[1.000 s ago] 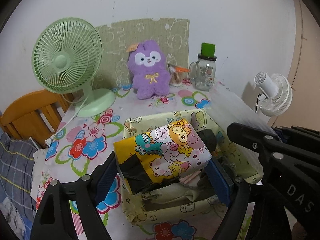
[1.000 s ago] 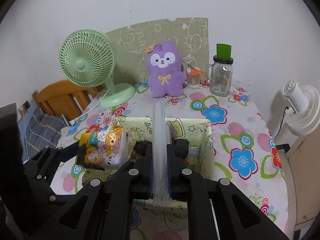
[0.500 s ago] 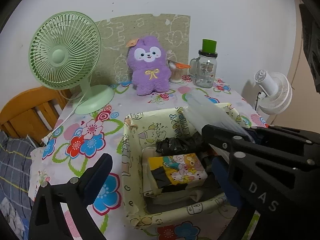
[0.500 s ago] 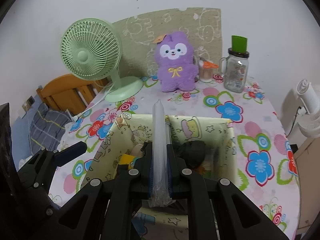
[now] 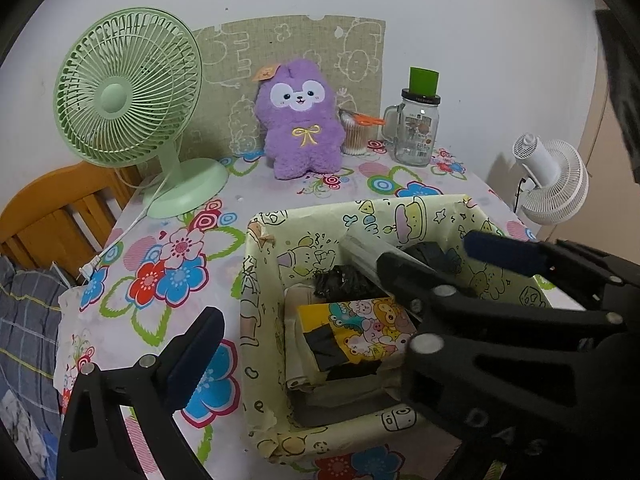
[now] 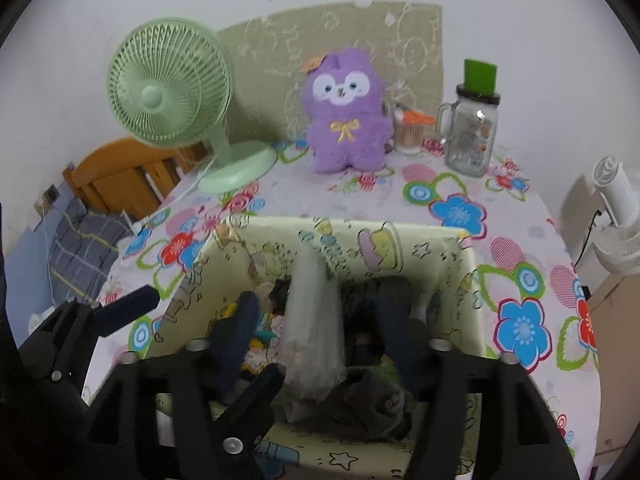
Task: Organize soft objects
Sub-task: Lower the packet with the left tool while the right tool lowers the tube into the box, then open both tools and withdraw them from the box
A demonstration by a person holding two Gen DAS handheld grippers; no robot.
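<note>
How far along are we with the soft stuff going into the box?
Done: the cartoon tissue pack lies in the box. In hand: nothing. The right gripper has just opened around the clear bag; the left gripper is open. Possibly left: the purple plush on the table.

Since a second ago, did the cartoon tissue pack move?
Yes. The cartoon tissue pack went from between the left gripper fingers, above the box rim, down into the box.
</note>
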